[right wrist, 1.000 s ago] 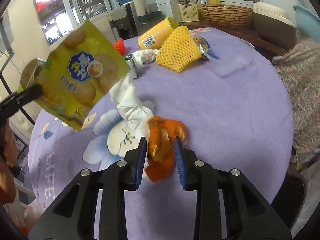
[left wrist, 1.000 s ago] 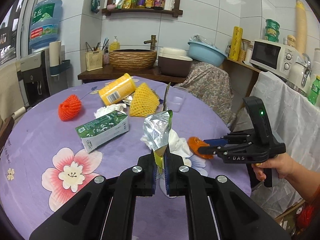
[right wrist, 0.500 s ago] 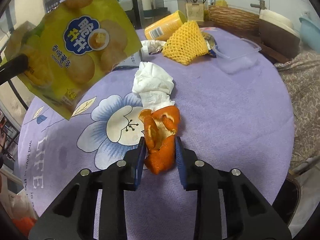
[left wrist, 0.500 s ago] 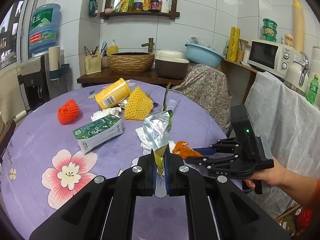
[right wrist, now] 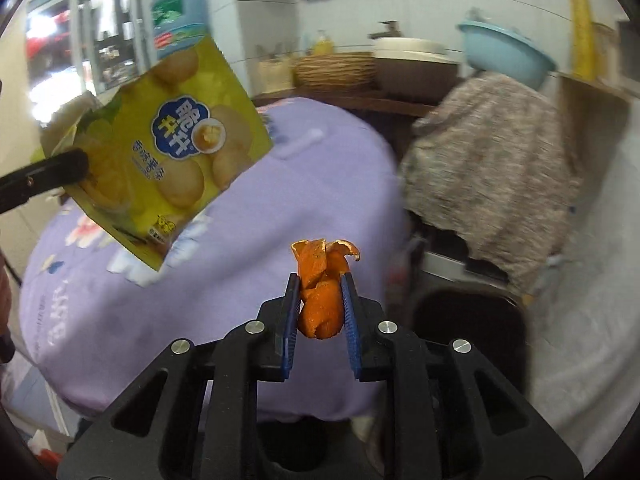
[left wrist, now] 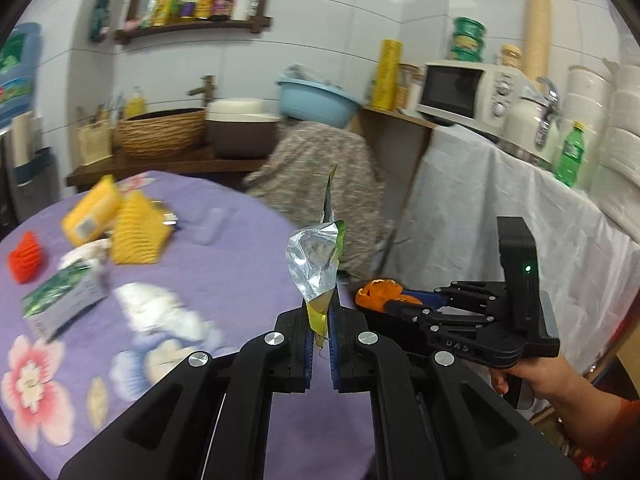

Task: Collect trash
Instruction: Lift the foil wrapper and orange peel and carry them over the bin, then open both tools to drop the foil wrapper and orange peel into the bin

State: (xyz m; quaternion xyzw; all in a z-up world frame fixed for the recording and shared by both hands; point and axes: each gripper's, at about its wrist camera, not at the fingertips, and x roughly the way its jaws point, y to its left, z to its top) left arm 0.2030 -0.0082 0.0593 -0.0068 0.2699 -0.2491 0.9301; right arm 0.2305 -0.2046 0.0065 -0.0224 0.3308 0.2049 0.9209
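Left gripper [left wrist: 320, 320] is clenched on the bottom edge of a yellow foil-lined snack bag [left wrist: 316, 268]; from my left wrist camera the bag stands upright at 12 o'clock off the fingertips. Right gripper [right wrist: 320, 300] has its jaws closing, pads pressed on a crumpled orange peel [right wrist: 322, 292] held off the round table with the purple floral cloth [right wrist: 200, 280]. On my left view, the peel [left wrist: 376, 292] sits at 3 o'clock from the bag. Left on the table: green-white carton [left wrist: 64, 304], white tissue [left wrist: 156, 304], yellow foam net [left wrist: 136, 232], orange-red foam net [left wrist: 26, 256], yellow can [left wrist: 92, 220].
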